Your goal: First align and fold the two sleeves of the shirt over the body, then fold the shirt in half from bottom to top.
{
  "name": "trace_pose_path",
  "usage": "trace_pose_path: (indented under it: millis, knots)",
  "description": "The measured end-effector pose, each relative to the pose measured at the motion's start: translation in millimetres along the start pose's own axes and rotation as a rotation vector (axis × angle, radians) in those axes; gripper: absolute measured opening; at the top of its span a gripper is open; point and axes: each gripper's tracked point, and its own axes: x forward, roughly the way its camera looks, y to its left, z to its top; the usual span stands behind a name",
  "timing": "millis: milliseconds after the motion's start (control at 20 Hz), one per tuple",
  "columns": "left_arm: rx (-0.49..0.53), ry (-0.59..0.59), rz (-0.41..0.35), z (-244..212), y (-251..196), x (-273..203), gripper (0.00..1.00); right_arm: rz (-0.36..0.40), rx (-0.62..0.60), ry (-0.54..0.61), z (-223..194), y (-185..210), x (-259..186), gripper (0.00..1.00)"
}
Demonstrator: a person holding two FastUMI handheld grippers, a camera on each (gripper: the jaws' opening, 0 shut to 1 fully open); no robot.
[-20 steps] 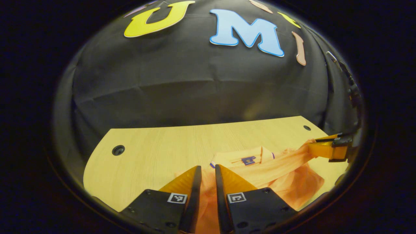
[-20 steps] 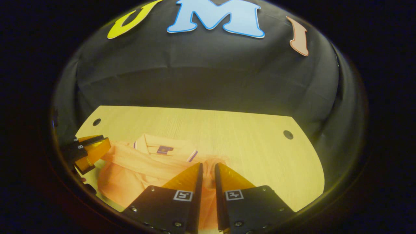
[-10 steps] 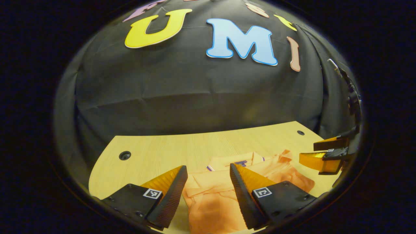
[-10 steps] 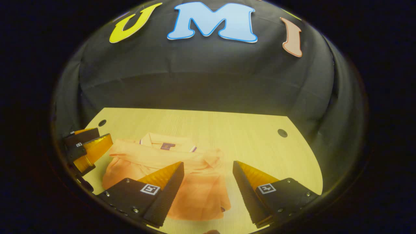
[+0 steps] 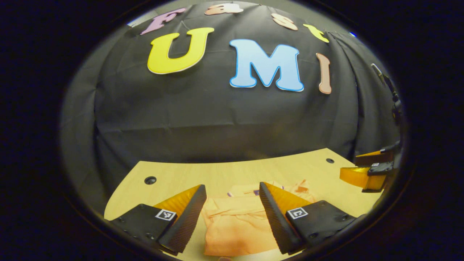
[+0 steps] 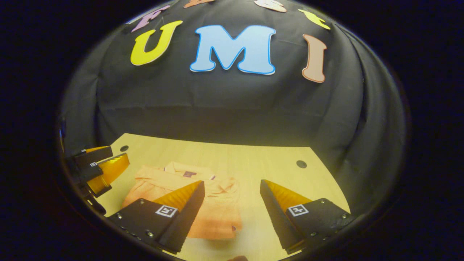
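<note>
Now left gripper (image 5: pixel 232 197) jaws wide apart, right gripper (image 6: pixel 232 192) likewise — both above folded shirt (image 6: pixel 214 210), holding nothing.

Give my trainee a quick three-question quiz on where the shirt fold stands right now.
1. True or false: the left gripper is shut on the orange polo shirt.
2. The shirt lies on: A) the wooden table B) the black cloth wall C) a tray.
3. Fill in: the right gripper has its fingers ____.

Key: 1 false, both grippers are open and off the cloth; 2 A; 3 open.
</note>
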Motion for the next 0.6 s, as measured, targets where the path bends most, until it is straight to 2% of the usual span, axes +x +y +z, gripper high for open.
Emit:
trace_pose_path:
  millis: [350, 600]
  knots:
    - [0.003, -0.132, 0.024, 38, -33, -71, 0.95, 0.021, -0.027, -0.122, 16, -15, -64, 0.95]
    - [0.007, -0.198, 0.061, 46, -52, -120, 0.94, 0.033, -0.061, -0.197, 16, -26, -110, 0.95]
